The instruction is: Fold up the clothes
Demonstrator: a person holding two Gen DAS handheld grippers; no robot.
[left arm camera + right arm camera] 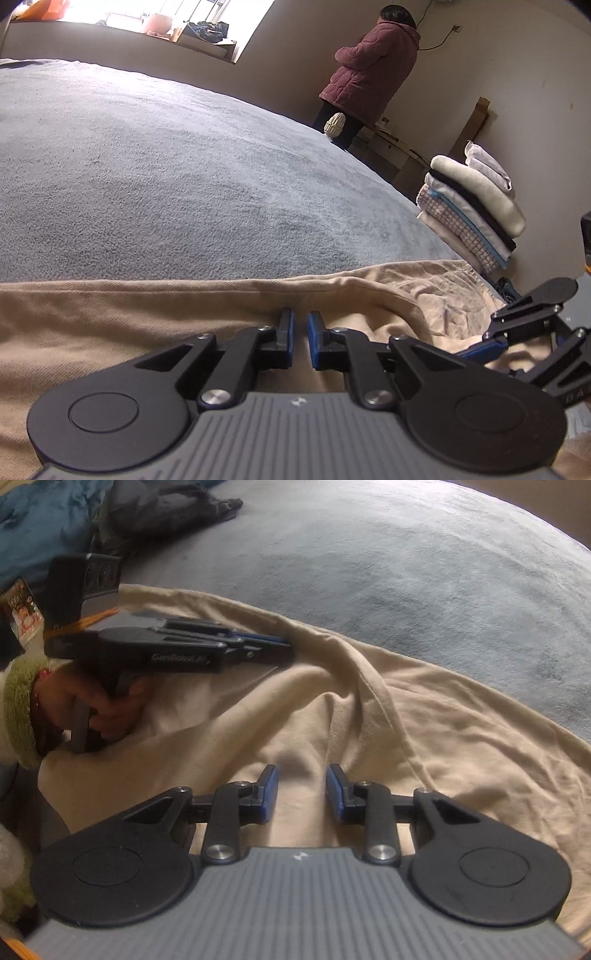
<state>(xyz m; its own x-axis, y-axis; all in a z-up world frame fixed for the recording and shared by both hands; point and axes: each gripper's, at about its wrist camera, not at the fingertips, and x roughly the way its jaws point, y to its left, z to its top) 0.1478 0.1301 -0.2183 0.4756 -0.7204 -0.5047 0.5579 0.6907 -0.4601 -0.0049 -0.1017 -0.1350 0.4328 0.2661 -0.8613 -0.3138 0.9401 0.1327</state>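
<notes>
Both grippers sit on a crumpled beige cotton garment [332, 716] on the grey fleece-covered bed [166, 177]: the left gripper [301, 338] nearly clenched on a fold, the right gripper [302, 794] released above the cloth

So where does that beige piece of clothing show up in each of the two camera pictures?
Left wrist view: the beige garment fills the lower band, under the left gripper.
Right wrist view: it spreads across the middle and lower right, under the right gripper.
Shared landmark: the grey-blue blanket beneath it, at the top right in the right wrist view.
</notes>
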